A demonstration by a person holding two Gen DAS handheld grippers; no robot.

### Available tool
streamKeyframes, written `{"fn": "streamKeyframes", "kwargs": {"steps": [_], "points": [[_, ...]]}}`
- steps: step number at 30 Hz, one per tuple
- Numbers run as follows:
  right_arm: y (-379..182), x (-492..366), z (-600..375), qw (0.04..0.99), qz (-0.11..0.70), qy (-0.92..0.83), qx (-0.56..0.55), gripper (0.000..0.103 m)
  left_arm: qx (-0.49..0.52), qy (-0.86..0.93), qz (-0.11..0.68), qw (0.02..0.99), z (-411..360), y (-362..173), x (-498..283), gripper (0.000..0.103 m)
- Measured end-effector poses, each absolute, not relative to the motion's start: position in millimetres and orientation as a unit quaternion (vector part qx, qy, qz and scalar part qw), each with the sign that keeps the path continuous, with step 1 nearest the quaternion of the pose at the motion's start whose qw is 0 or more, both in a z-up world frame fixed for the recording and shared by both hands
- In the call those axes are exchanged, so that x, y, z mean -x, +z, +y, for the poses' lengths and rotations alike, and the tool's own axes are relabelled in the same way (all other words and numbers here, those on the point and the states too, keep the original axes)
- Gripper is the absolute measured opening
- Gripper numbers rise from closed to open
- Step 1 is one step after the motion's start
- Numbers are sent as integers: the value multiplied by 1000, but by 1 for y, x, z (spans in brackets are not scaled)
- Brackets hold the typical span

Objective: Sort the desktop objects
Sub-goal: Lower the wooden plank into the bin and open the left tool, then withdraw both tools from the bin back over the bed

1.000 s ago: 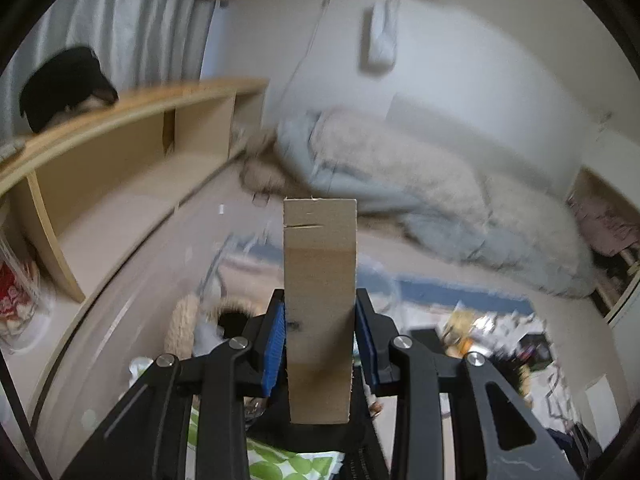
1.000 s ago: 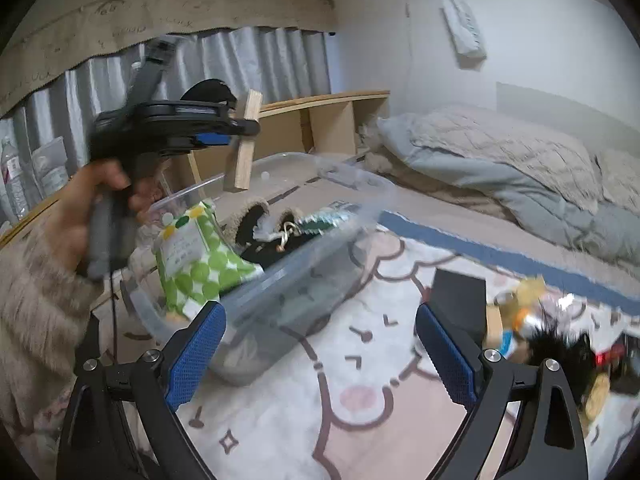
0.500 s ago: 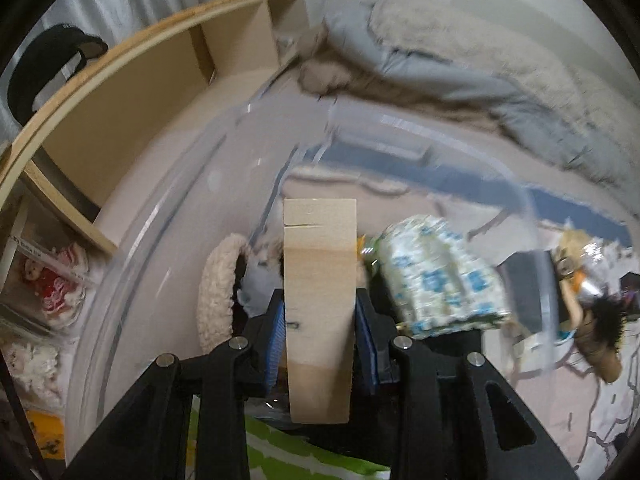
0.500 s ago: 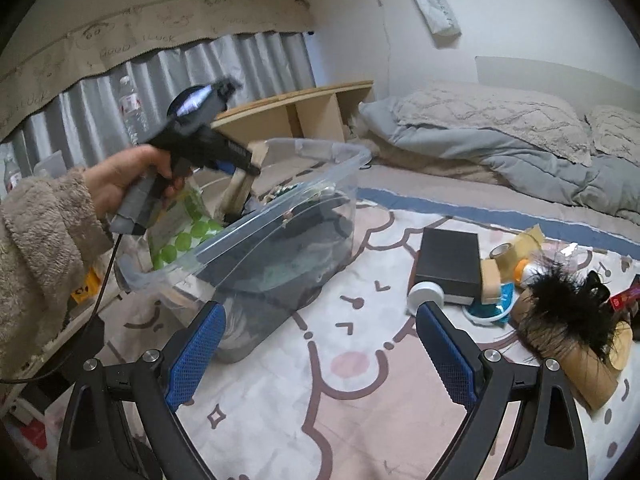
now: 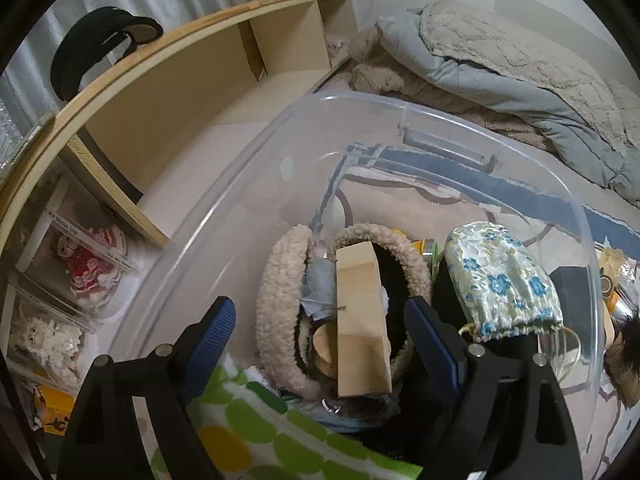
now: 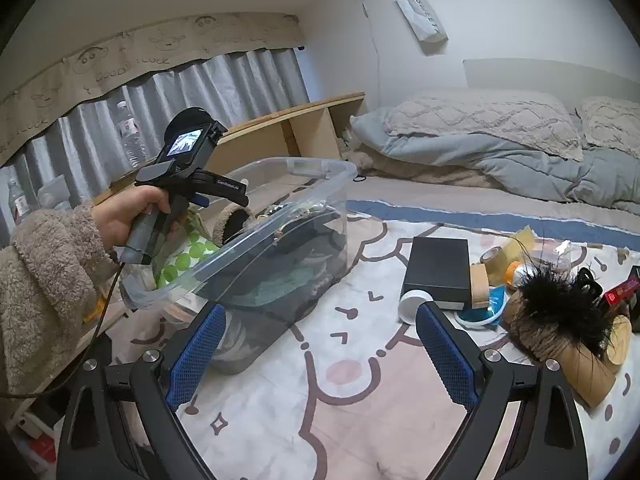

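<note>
Left tool [image 5: 320, 336]: spread over the clear plastic bin [image 5: 400, 110].
Pale wooden block [image 5: 362, 320]: between its fingers, untouched, long axis pointing away.
Right tool [image 6: 320, 356]: spread, empty.

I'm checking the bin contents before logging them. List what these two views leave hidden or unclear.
- Left wrist view: whatever lies under the wooden block, fleece slippers and green dotted bag in the clear bin.
- Right wrist view: the left tool tips, and the block, hidden behind the bin wall.
- Right wrist view: small items behind the black feathers, too cluttered to name.
</note>
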State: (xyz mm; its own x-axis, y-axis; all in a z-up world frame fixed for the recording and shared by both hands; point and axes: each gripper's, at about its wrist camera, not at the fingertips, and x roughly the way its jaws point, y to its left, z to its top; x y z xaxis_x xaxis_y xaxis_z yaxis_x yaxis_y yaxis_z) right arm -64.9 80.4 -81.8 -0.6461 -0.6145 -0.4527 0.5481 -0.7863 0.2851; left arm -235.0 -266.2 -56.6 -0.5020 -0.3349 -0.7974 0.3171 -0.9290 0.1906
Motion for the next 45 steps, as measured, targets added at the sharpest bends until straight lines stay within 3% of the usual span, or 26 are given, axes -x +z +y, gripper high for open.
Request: {"fn": "streamKeyframes", "kwargs": {"steps": [7, 34, 37, 45], "points": [[-71, 56, 80, 321, -65, -909, -259, 96, -445, -880, 39, 162, -270, -37, 212, 87], [-8, -13, 62, 323, -60, -921, -211, 96, -343, -935, 70, 59, -211, 27, 27, 88], [-6, -22, 65, 319, -58, -922, -210, 96, -328, -941, 61, 62, -203, 26, 2, 99], [-1, -50, 71, 309, -49, -929, -195, 103, -282, -956, 48, 57, -185, 21, -56, 103]]}}
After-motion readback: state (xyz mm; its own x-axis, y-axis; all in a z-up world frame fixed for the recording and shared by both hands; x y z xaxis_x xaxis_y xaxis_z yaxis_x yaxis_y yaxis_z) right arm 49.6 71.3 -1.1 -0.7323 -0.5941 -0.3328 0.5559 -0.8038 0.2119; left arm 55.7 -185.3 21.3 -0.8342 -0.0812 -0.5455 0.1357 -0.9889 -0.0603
